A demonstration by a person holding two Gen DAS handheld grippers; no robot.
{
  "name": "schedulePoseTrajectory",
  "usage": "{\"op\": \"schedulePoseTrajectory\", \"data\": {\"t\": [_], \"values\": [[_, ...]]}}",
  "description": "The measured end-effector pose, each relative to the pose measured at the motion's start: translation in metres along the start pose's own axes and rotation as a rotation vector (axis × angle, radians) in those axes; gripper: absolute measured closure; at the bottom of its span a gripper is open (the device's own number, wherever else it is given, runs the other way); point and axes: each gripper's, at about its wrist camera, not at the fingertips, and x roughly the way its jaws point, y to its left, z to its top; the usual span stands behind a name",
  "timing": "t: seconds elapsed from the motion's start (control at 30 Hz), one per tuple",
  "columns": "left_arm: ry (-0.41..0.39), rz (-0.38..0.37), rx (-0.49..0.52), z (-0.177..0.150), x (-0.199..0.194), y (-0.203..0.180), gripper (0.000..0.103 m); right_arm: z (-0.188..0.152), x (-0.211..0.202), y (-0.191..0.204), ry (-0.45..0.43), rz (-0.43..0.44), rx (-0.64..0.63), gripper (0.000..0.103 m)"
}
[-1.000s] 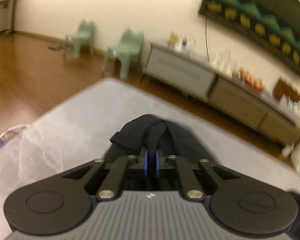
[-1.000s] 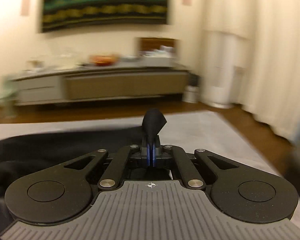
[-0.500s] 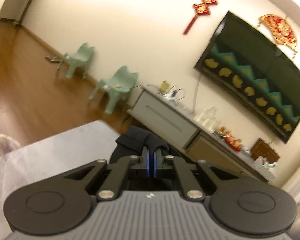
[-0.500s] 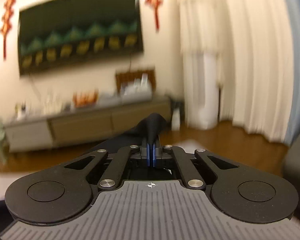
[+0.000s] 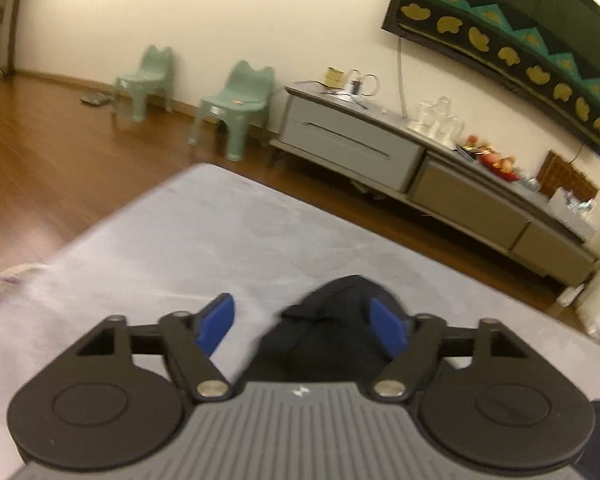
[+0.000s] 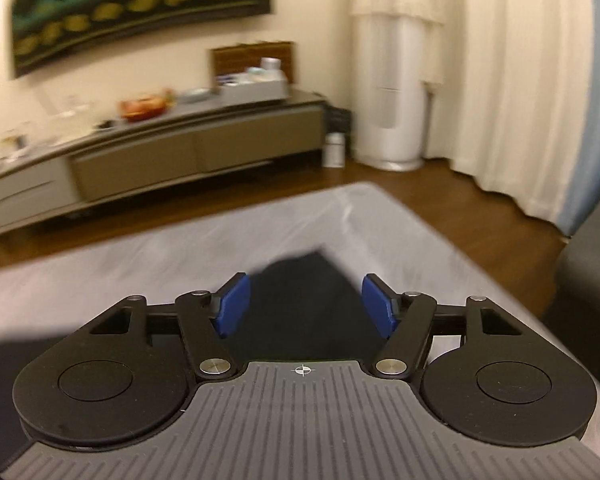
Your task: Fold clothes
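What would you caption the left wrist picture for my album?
Left gripper, jaws open, over a black garment lying on a grey table.

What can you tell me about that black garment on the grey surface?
The black garment looks like soft, matte cloth with no visible print. It lies bunched on the grey surface, one rounded fold poking up between the open left gripper fingers. In the right view a pointed corner lies between the open right gripper fingers. Neither gripper pinches it; its full shape is hidden.
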Motion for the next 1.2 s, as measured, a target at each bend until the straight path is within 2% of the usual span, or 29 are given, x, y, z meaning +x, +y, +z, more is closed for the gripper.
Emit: {"op": "schedulePoseTrajectory", "data": {"t": [0.03,0.1,0.17,0.2,0.23,0.3,0.4,0.47,0.53,0.57,0.6,0.63,0.7,0.8,0.83,0.9,0.93,0.97,1.0,1.03,1.13,1.2], "values": [[0.002,0.008,0.011,0.001,-0.008,-0.003,0.025,-0.009,-0.007,0.003,0.050,0.024,-0.047,0.039],[0.003,0.003,0.046,-0.001,-0.036,0.003,0.025,-0.026,-0.038,0.011,0.064,0.085,-0.100,0.038],[-0.021,-0.039,0.137,-0.010,-0.076,0.001,0.023,-0.042,-0.068,0.019,0.085,0.201,-0.129,0.028],[-0.029,-0.065,0.196,-0.017,-0.095,-0.002,0.017,-0.054,-0.080,0.023,0.119,0.277,-0.140,0.017],[-0.034,-0.091,0.248,-0.030,-0.111,-0.005,0.014,-0.066,-0.091,0.026,0.153,0.353,-0.151,0.013],[-0.042,-0.142,0.352,-0.054,-0.145,-0.009,0.009,-0.090,-0.111,0.036,0.220,0.474,-0.190,0.013],[0.030,-0.211,0.453,-0.101,-0.168,-0.009,0.008,-0.121,-0.123,0.057,0.268,0.491,-0.343,0.012],[0.084,-0.191,0.511,-0.122,-0.167,-0.011,0.008,-0.135,-0.118,0.065,0.294,0.461,-0.416,0.013],[0.115,-0.177,0.556,-0.138,-0.166,-0.014,0.008,-0.140,-0.112,0.066,0.311,0.465,-0.445,0.028],[0.122,-0.172,0.574,-0.144,-0.165,-0.016,0.008,-0.140,-0.110,0.067,0.316,0.473,-0.455,0.040],[0.128,-0.167,0.592,-0.149,-0.164,-0.019,0.008,-0.139,-0.110,0.066,0.325,0.488,-0.458,0.088],[0.134,-0.162,0.610,-0.154,-0.164,-0.021,0.008,-0.138,-0.116,0.067,0.318,0.497,-0.455,0.103],[0.146,-0.151,0.646,-0.165,-0.162,-0.025,0.008,-0.133,-0.137,0.061,0.250,0.487,-0.428,0.103],[0.158,-0.090,0.694,-0.177,-0.145,-0.020,0.008,-0.100,-0.177,0.025,0.038,0.424,-0.290,0.103],[0.180,-0.066,0.709,-0.181,-0.135,-0.021,0.008,-0.094,-0.180,0.012,0.002,0.392,-0.238,0.103],[0.213,-0.024,0.749,-0.189,-0.119,-0.020,0.008,-0.092,-0.178,-0.006,-0.017,0.332,-0.183,0.103],[0.211,-0.004,0.772,-0.193,-0.112,-0.021,0.011,-0.090,-0.177,-0.015,-0.026,0.302,-0.156,0.103],[0.209,0.014,0.794,-0.196,-0.106,-0.022,0.021,-0.089,-0.176,-0.023,-0.035,0.272,-0.129,0.103],[0.215,0.009,0.787,-0.192,-0.102,-0.022,0.069,-0.088,-0.175,-0.032,-0.045,0.242,-0.102,0.103],[0.219,0.003,0.774,-0.187,-0.100,-0.021,0.095,-0.087,-0.174,-0.041,-0.054,0.212,-0.075,0.103],[0.166,-0.058,0.557,-0.143,-0.113,-0.003,0.099,-0.084,-0.171,-0.067,-0.082,0.121,0.006,0.103],[0.083,-0.163,0.391,-0.108,-0.139,0.015,0.099,-0.082,-0.168,-0.085,-0.100,0.061,0.060,0.103]]}}
